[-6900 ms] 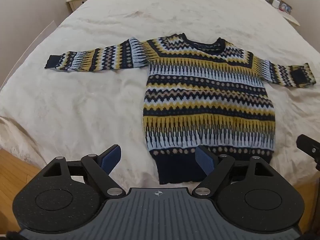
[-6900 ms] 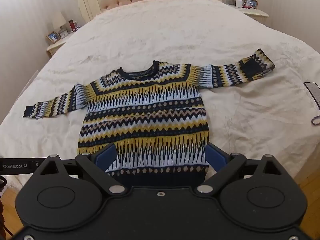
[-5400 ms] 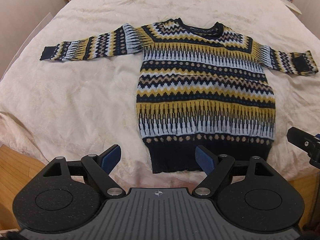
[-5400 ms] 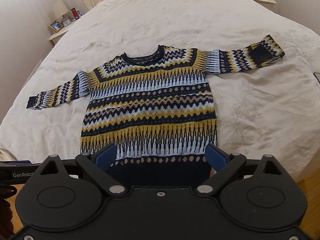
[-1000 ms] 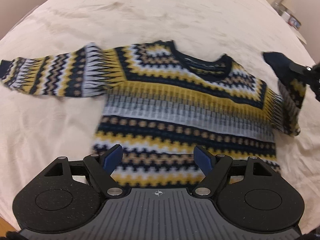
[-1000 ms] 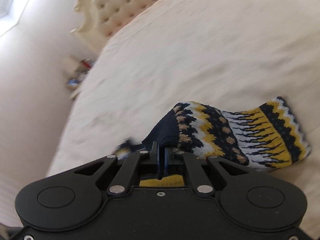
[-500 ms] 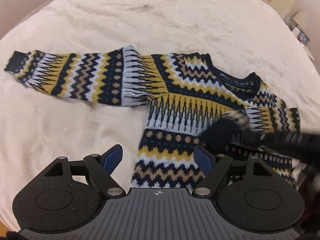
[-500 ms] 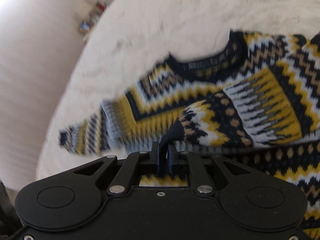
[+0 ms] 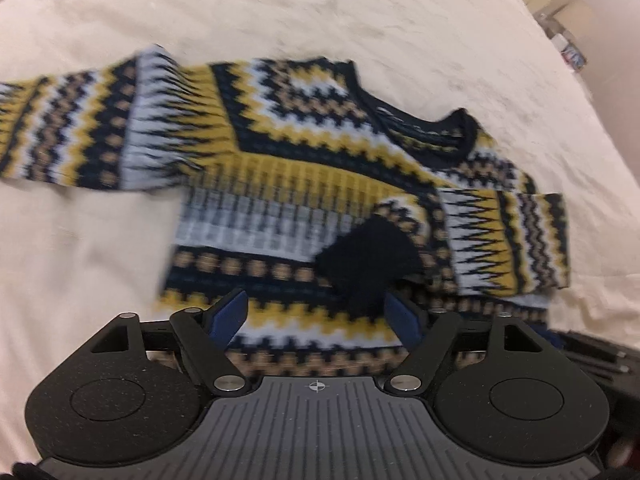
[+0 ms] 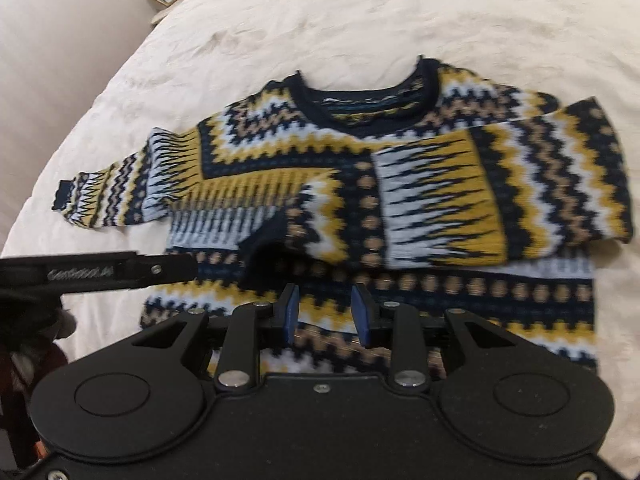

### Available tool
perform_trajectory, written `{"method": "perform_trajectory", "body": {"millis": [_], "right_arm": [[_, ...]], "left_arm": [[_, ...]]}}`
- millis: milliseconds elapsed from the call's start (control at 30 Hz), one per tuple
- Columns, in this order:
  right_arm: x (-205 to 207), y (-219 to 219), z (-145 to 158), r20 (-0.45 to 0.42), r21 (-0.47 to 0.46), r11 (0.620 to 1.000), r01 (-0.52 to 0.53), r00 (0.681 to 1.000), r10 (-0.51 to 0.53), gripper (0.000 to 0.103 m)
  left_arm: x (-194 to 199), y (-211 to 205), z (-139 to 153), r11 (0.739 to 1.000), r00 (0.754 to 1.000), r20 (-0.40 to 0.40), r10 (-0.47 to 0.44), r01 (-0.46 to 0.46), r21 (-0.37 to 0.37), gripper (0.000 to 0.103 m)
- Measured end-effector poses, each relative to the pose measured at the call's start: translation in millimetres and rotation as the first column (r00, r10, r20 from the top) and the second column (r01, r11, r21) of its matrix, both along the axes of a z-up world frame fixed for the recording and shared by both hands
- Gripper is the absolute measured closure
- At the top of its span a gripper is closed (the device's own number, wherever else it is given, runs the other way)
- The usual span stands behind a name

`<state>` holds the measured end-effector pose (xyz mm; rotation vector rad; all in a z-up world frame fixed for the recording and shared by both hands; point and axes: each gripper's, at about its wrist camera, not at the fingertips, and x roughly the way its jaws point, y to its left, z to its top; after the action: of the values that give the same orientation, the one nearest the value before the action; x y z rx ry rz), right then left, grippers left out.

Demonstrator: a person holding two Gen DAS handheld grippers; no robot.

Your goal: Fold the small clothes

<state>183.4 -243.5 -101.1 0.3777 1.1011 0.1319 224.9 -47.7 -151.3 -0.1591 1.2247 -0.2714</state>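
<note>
The right sleeve was out flat on the bed before; now it lies folded across the front of the sweater.

The right tongs have just been opening and have let go of the dark cuff, which rests on the sweater just past them, with nothing between the pads. The left tongs are wide apart over the near part of the sweater, closing a little, gripping nothing. The left sleeve lies stretched out to the left on the cream bed.
</note>
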Motion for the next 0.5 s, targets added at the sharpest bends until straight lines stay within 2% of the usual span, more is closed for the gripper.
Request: {"method": "perform_trajectory", "body": {"millis": [100, 200, 233, 300, 400, 500], "right_arm": [[-5.6, -10.5, 0.2, -0.004, 0.007, 1.0, 0.02, 1.0, -0.02, 0.061], [-8.8, -19.1, -1.2, -0.011, 0.018, 0.999, 0.031, 0.999, -0.031, 0.061], [-9.1, -21.7, -2.0, -0.014, 0.019, 0.999, 0.033, 0.999, -0.032, 0.061], [-8.7, -26.2, -3.5, -0.019, 0.02, 0.999, 0.036, 0.999, -0.035, 0.061], [-7.3, -34.6, -6.1, -0.024, 0.027, 0.999, 0.038, 0.999, -0.037, 0.061], [-5.8, -42.9, -8.0, -0.025, 0.032, 0.999, 0.036, 0.999, -0.036, 0.061]], "left_arm": [[0.1, -10.1, -6.5, 0.998, 1.0, -0.023, 0.017, -0.018, -0.053, 0.033], [2.6, -19.2, -18.5, 0.998, 0.997, -0.079, 0.027, -0.032, -0.06, 0.035], [2.6, -20.4, -21.5, 0.996, 0.995, -0.099, 0.035, -0.043, -0.084, 0.038], [0.5, -21.7, -24.5, 0.986, 0.99, -0.126, 0.057, -0.076, -0.149, 0.038], [-4.6, -27.0, -23.7, 0.968, 0.991, -0.111, 0.07, -0.095, -0.233, 0.038], [-3.5, -34.1, -22.6, 0.952, 0.992, -0.085, 0.098, -0.118, -0.281, 0.037]]}}
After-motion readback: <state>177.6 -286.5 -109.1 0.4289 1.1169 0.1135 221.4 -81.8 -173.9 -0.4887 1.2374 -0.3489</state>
